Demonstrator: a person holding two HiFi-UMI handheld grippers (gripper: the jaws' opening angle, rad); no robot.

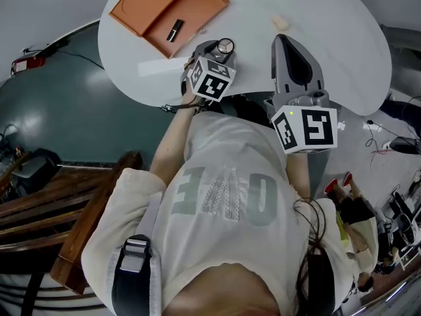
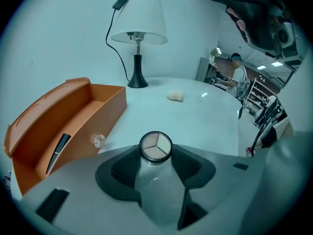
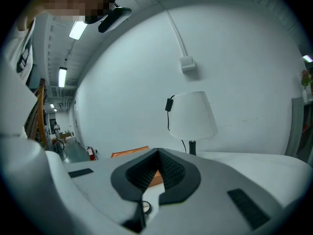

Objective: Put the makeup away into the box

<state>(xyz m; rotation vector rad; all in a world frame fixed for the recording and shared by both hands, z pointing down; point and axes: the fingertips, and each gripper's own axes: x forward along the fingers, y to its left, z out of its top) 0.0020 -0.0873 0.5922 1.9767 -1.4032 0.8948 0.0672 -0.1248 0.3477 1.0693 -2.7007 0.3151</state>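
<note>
Two grippers hang over the table's near edge. My left gripper tilts steeply down, pads touching both sides of the round compact, which lies flat on the table, face up. My right gripper points almost level, jaws together and empty. Beyond, a dark tube lies lengthwise in the open box.

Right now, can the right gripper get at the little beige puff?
Probably yes: the puff lies on bare table just beyond the right gripper, nothing between; its jaws must open first.

table — white, round | on it: orange box, lamp, compact, puff
</note>
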